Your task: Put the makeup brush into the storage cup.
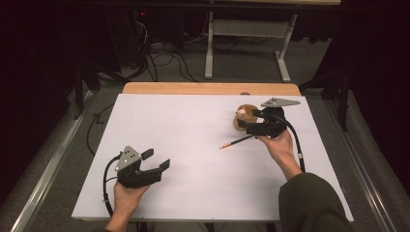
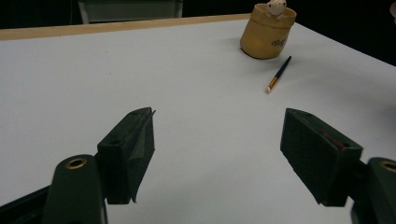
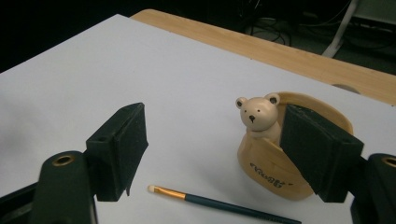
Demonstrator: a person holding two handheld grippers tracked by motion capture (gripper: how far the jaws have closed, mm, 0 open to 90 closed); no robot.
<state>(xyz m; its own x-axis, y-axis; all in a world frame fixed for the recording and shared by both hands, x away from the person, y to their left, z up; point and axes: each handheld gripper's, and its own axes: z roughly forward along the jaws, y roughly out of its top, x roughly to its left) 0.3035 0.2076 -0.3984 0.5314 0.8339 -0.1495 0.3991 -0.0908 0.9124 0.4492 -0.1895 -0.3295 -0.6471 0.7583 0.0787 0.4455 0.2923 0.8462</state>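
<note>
Hovering over the white table sheet, the right gripper has its jaws spread wide with nothing clamped; a slim dark-handled makeup brush with a gold ferrule lies flat on the sheet below it, just beside the tan wooden pot with a little bear figure. Nearer the table's front edge, well apart from both, the left gripper is open too, empty.

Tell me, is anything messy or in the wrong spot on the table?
One thing: the thin dark makeup brush with a gold band lies flat on the white table beside the tan wooden cup with a little bear figure, not inside it. Nothing looks spilled or broken, and the cup stands upright.
</note>
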